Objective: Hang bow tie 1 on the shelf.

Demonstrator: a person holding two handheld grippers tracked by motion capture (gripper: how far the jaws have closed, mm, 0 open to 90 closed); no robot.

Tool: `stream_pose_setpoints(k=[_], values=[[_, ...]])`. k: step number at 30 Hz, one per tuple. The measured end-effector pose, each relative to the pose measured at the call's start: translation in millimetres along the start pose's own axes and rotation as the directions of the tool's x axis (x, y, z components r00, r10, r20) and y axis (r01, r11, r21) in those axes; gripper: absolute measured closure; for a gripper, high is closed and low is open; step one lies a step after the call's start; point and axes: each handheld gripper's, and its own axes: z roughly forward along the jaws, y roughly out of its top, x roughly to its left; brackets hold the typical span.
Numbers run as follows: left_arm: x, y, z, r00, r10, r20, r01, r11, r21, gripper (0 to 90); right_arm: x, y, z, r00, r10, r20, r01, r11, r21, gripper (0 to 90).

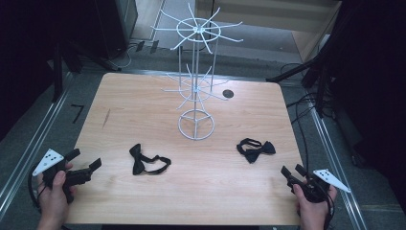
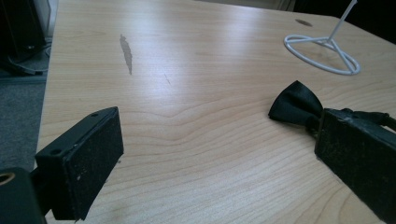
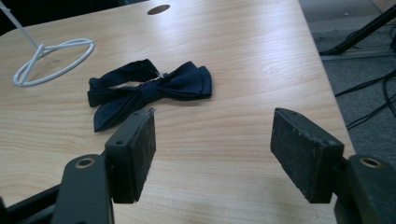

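Observation:
Two dark bow ties lie flat on the wooden table [image 1: 143, 105]. One bow tie [image 1: 148, 160] rests front left of the white wire rack [image 1: 196, 76]; its wing [image 2: 296, 101] peeks out beside my left jaw. The other bow tie [image 1: 255, 148] lies front right, and in the right gripper view this bow tie [image 3: 149, 88] sits just beyond the jaws. My left gripper [image 1: 86, 163] hovers at the front left corner, open and empty [image 2: 219, 154]. My right gripper [image 1: 293, 172] is at the front right edge, open with nothing between its pads [image 3: 212, 149].
The rack's round wire base [image 1: 196, 125] stands mid-table, with hooked arms spreading above. A dark round hole [image 1: 228, 94] sits in the tabletop behind it. Cables and black stands [image 1: 311, 76] crowd the floor to the right. A scuff mark [image 2: 126, 53] streaks the wood at left.

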Motion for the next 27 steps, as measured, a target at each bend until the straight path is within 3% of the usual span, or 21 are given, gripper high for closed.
stream_pose_setpoints(k=[6,11,17,21,27], values=[[-0.6,0.3,1.7,0.9994,-0.003,-0.034,0.004,0.9999,0.010,1.6,3.3,4.9,-1.0,0.9998,-0.014,0.011,0.014,1.000,-0.019,35.7],[-1.4,0.6,2.7,0.9985,-0.004,-0.055,0.004,0.9999,0.011,1.6,11.6,14.7,-8.1,0.9998,0.007,-0.020,-0.008,0.998,-0.069,42.3],[-2.6,2.0,5.9,0.9971,0.007,-0.075,-0.006,0.9999,0.013,1.6,19.4,22.7,-6.7,0.9993,0.020,-0.032,-0.022,0.996,-0.084,45.0],[-2.6,2.1,6.4,0.9968,0.007,-0.080,-0.006,0.9999,0.008,1.6,24.9,30.4,-1.0,0.9997,0.007,-0.025,-0.009,0.996,-0.083,45.8],[-1.9,2.0,5.6,0.9960,-0.011,-0.089,0.011,0.9999,-0.004,1.6,34.4,39.6,11.8,0.9979,-0.053,-0.038,0.050,0.996,-0.069,46.6]])
